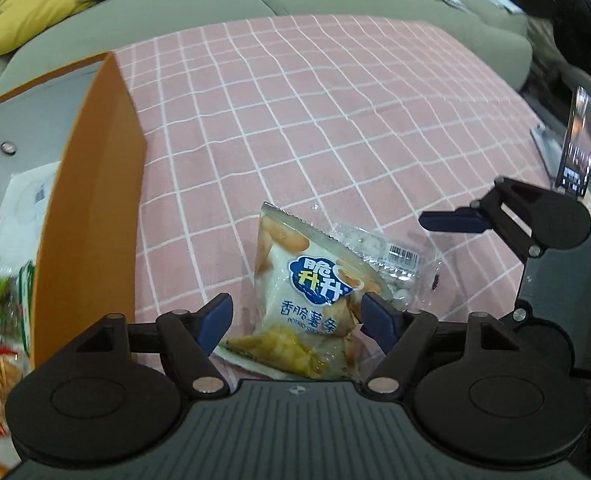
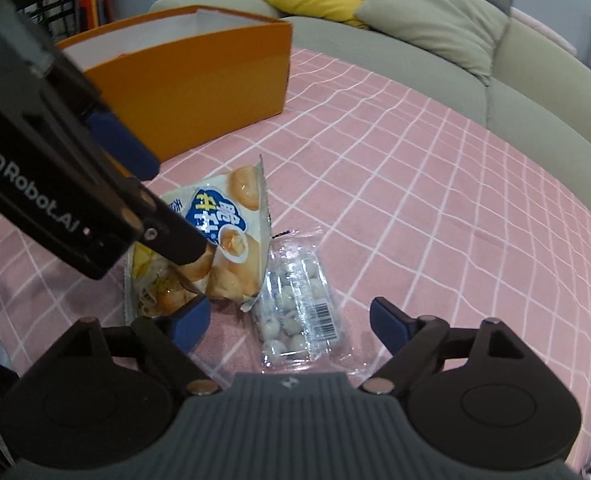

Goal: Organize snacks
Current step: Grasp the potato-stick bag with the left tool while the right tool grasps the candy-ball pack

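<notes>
The chip bag (image 1: 295, 296) lies near the orange box (image 1: 95, 200), touching a clear candy pack (image 2: 299, 304). Both the left gripper (image 1: 295, 316) and the right gripper (image 2: 289, 320) are wide open, holding nothing. The left one hides part of the bag

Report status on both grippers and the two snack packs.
Left gripper open, fingers straddling chip bag. Right gripper open over clear candy pack. Both packs on pink cloth, touching. Orange box beside them, path clear.

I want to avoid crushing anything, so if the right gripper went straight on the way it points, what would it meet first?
Most likely the clear candy pack, lying between the open right gripper fingers; depth is uncertain.
</notes>
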